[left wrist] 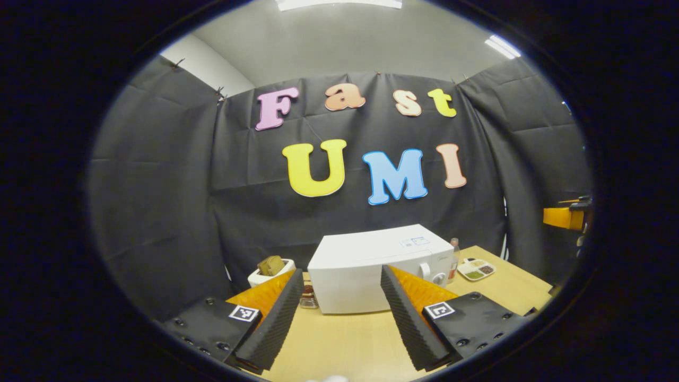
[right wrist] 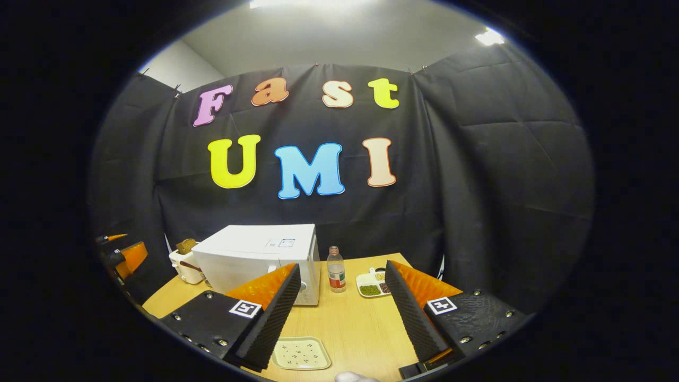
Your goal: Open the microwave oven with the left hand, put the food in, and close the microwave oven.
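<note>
Both grippers, left (left wrist: 339, 313) and right (right wrist: 342, 313), jaws wide, empty; microwave (left wrist: 366, 265) door closed; left approaches door edge squarely.

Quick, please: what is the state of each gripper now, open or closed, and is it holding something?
Left gripper: open, fingers wide apart, holding nothing.
Right gripper: open, fingers wide apart, holding nothing.

The microwave oven (right wrist: 265, 262) is sitting on the table (right wrist: 350, 323), toward the back near the cloth wall. Left of it a toaster (right wrist: 184, 264) is standing with bread (right wrist: 186, 245) poking out of its top. Just right of the microwave a bottle (right wrist: 335, 269) is standing upright, and right of that a divided dish (right wrist: 373, 285) is lying. Nearer the front edge a small tray (right wrist: 301, 353) is lying, before the microwave. In the left gripper view a small jar (left wrist: 308, 297) is standing by the microwave's front left corner.
</note>
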`<state>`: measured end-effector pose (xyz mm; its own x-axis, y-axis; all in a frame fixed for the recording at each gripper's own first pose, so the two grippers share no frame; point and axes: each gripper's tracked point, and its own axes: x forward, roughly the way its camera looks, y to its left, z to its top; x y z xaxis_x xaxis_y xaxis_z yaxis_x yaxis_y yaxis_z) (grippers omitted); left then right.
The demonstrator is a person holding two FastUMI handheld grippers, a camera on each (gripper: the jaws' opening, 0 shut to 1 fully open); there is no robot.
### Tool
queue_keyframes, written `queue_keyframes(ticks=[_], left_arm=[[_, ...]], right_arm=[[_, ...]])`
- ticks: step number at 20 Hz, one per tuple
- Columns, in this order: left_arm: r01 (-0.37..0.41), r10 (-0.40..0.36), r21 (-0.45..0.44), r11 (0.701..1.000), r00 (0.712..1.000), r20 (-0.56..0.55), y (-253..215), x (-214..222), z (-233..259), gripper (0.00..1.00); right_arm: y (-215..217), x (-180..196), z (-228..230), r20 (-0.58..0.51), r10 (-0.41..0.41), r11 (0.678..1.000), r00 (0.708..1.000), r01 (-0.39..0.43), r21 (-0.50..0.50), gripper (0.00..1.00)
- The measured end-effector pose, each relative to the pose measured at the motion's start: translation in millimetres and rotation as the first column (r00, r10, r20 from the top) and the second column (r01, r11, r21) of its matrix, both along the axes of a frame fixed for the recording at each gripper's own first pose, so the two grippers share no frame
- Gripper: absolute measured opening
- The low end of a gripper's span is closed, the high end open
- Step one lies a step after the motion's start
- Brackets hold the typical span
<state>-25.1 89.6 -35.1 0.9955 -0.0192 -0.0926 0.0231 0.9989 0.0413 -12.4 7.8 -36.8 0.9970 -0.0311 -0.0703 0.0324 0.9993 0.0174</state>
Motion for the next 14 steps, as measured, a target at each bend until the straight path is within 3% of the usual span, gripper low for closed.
queue_keyframes(ticks=[2,3,7,9,11,14], left_arm=[[0.005,-0.005,-0.012,1.0,1.0,0.008,-4,-5,8,0.99],[0.007,-0.007,-0.02,1.0,1.0,0.016,-5,-6,12,1.0],[-0.002,0.003,-0.032,0.999,0.999,0.037,-4,-8,26,1.0],[-0.001,0.002,-0.032,0.999,0.999,0.049,-6,-10,31,0.94],[-0.005,0.007,-0.029,1.0,0.999,0.054,-6,-10,33,1.0],[-0.001,0.004,-0.045,0.999,0.998,0.059,-11,-13,37,1.0]], right_arm=[[2,-2,5,0.015,0.006,1.0,1.0,-0.006,-0.012,0.92],[3,-4,8,0.024,0.008,1.0,1.0,-0.008,-0.007,0.98],[7,-7,13,0.037,0.021,1.0,0.999,-0.02,-0.014,0.98],[10,-10,16,0.039,0.03,1.0,0.999,-0.03,-0.011,0.98],[11,-11,19,0.045,0.034,0.999,0.998,-0.034,-0.014,0.97],[11,-14,20,0.049,0.038,0.999,0.998,-0.038,-0.016,0.97]])
